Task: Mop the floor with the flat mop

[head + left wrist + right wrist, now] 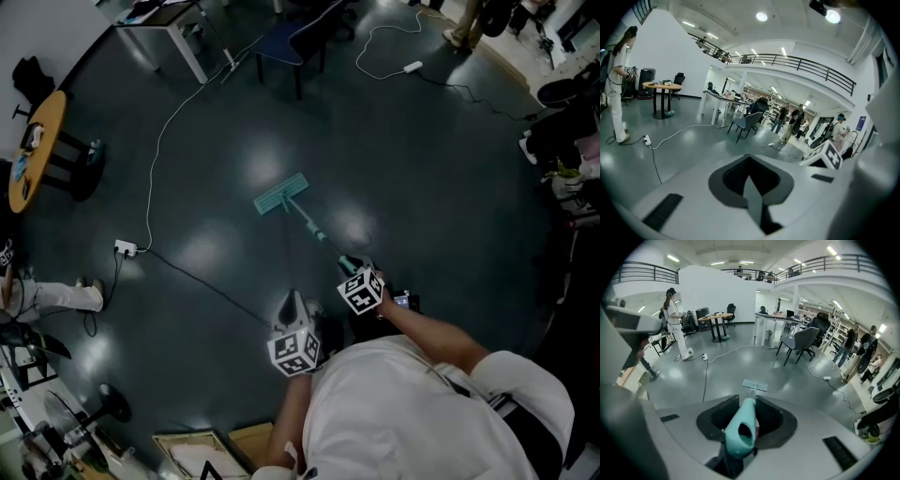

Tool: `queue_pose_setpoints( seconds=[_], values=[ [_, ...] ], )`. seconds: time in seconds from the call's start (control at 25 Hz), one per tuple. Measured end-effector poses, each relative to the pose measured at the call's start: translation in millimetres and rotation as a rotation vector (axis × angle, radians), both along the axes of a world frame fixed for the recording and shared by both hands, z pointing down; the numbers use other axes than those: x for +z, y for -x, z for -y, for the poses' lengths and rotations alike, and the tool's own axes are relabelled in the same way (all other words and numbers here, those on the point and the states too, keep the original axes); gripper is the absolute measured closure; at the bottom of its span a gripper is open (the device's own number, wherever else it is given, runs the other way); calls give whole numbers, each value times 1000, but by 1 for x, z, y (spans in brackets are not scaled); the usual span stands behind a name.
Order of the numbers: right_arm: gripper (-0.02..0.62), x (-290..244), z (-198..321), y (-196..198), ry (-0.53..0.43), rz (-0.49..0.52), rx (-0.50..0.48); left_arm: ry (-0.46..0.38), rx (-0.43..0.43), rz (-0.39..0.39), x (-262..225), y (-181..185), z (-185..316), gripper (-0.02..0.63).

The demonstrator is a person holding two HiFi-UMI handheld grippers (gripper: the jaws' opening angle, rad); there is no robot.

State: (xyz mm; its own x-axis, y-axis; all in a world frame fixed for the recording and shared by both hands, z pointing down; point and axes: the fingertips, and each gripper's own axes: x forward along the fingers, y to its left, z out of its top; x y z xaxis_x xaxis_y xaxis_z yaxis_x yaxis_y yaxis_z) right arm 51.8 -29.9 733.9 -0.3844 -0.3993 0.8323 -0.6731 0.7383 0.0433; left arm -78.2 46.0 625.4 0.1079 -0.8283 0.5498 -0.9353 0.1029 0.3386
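A teal flat mop lies with its head flat on the dark grey floor ahead of me; its pole slants back to my right gripper. In the right gripper view the teal handle end sits clamped between the jaws, and the mop head shows beyond. My right gripper is shut on the handle. The left gripper hangs beside it, apart from the mop. Its jaws are shut with nothing between them.
A white cable and a black cable run across the floor to a power strip at left. A chair and a table stand far ahead. A round table and a person are at left. Cardboard boxes lie behind me.
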Motion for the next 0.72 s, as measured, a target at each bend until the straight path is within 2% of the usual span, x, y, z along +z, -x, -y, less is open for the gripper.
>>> queue_pose_setpoints(
  seconds=[0.2,0.44,0.6,0.72],
  values=[
    [482,28,64,47,-37,-3,7,23,-43,-3,10,14,0,600],
    [482,53,122,91,-37,-39,29,20,-66,7,9,31,3,600],
    [482,46,135,101,-61,-50,8,4,-75,16,9,41,6,601],
    [482,30,123,94,-76,-54,-28,-3,-70,17,10,43,8,601]
  ],
)
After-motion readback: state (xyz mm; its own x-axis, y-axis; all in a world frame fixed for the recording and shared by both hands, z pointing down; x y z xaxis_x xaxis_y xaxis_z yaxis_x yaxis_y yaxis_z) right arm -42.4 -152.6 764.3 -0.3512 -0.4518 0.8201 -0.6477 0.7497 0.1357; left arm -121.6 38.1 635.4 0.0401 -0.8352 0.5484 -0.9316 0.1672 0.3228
